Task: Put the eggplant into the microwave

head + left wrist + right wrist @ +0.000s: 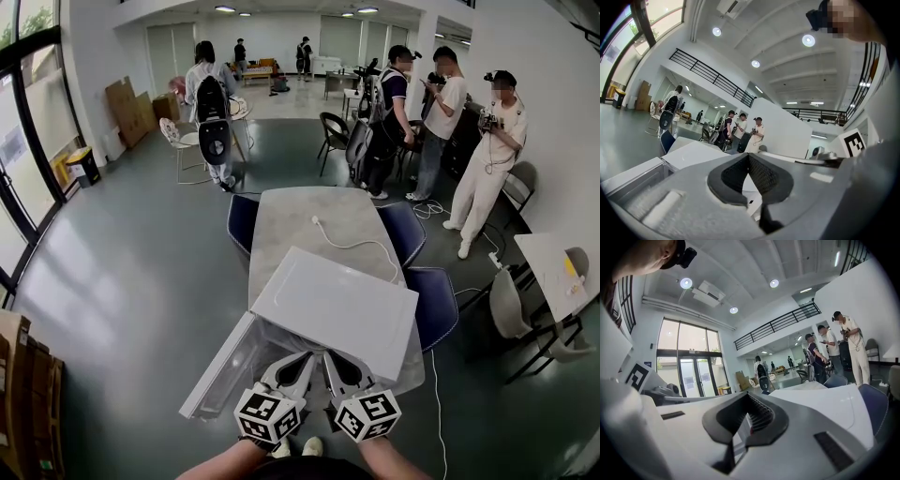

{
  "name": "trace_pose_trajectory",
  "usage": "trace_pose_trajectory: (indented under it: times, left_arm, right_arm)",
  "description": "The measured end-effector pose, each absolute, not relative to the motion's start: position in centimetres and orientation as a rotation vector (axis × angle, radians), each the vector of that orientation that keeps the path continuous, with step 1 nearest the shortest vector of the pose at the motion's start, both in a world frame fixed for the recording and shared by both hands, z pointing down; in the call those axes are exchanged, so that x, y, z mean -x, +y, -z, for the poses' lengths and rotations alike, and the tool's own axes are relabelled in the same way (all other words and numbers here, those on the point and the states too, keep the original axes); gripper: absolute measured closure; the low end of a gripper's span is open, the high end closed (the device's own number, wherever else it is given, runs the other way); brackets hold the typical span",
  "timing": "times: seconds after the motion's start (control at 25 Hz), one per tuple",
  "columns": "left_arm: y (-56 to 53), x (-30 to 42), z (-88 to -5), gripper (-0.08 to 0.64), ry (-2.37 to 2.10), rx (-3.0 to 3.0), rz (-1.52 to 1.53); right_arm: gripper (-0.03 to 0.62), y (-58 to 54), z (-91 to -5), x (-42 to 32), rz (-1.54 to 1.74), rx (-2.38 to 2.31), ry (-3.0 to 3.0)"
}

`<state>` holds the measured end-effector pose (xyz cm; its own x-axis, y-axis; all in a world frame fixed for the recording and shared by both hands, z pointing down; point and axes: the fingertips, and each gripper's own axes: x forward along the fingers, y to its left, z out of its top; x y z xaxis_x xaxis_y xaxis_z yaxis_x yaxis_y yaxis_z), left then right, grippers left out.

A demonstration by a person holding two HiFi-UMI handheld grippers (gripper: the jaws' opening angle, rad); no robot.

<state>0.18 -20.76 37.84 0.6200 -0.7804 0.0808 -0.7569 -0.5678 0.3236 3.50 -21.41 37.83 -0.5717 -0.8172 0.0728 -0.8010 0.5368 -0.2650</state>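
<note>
The white microwave (pixel 335 305) stands at the near end of a grey table (pixel 309 220), and its door (pixel 217 370) hangs open to the left. Both grippers are held side by side, level, just in front of its opening. My left gripper (pixel 302 361) has its jaws shut with nothing between them; its own view shows the tips (pixel 749 156) meeting, with the microwave's top (pixel 693 151) beyond. My right gripper (pixel 331 361) looks the same, tips together (pixel 748 395) and empty, the microwave (pixel 825 401) to its right. No eggplant shows in any view.
A white cable (pixel 352 244) lies across the table behind the microwave. Blue chairs (pixel 436 305) stand at the table's right and left sides. Three people (pixel 487 169) stand at the back right, and another white table (pixel 553 267) is at the right edge.
</note>
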Motion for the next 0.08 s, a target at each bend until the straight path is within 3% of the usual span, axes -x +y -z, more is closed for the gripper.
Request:
trace_pose_trajectory:
  times: [0.08]
  left_arm:
    - [-20.74,-0.05,-37.85,0.551,-1.245,-2.513,0.102]
  right_arm:
    - [0.591,-21.40,-37.79,-3.46,0.420,1.416,2.703]
